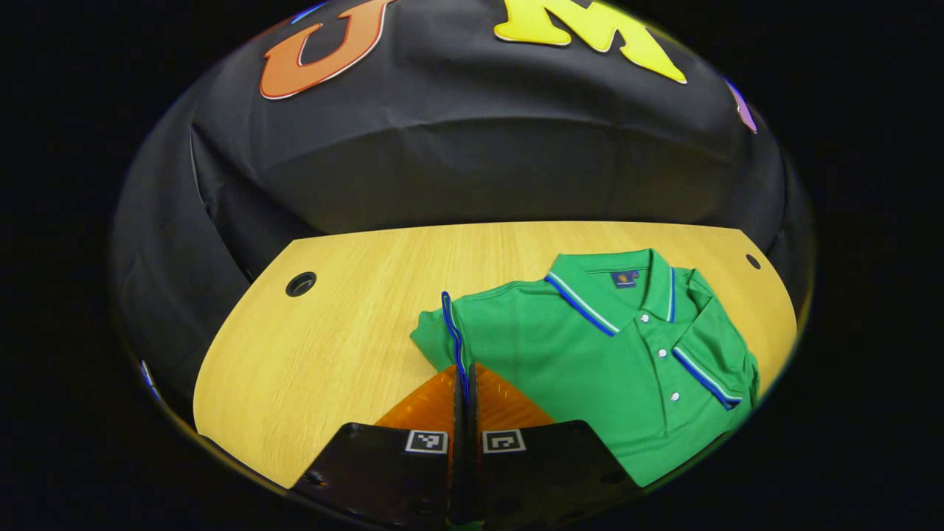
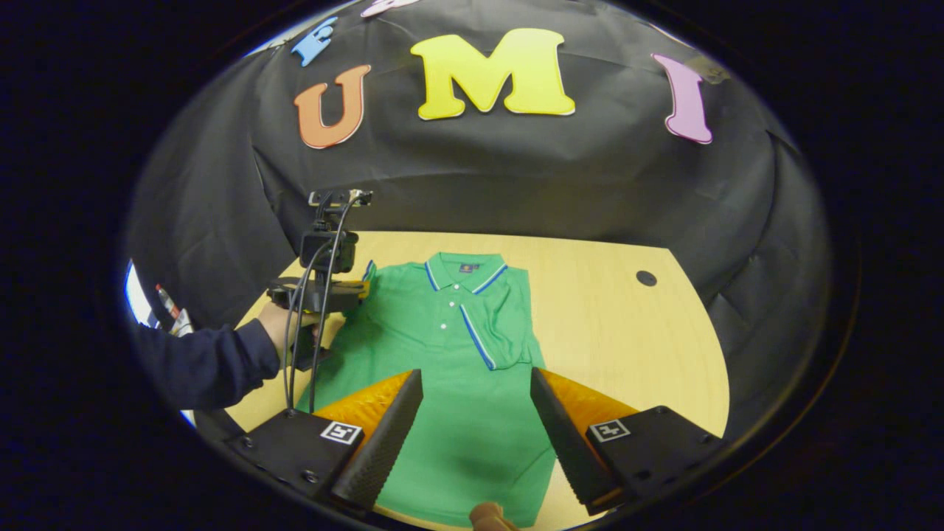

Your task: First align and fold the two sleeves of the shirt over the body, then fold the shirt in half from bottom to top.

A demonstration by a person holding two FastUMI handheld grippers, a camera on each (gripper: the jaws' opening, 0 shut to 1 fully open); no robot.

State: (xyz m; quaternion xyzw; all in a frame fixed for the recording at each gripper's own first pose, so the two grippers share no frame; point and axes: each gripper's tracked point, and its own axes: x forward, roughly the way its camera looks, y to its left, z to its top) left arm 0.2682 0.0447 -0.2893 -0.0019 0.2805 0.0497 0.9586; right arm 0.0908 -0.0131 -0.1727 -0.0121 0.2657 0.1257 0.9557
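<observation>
Left claw (image 1: 465, 380) clamps shirt sleeve (image 1: 451, 335); right claw (image 2: 476, 413) spread wide above shirt (image 2: 457, 369).

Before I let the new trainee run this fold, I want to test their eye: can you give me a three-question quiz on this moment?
1. True or false: the right gripper hangs open above the shirt.
2. The left gripper is shut on what? A) the collar B) the striped edge of a sleeve C) the hem
3. Which sleeve already lies folded over the body: the one by the right gripper, or the one by the left?

Key: 1 true; 2 B, the sleeve with the striped cuff; 3 the folded sleeve by the right gripper.
</observation>
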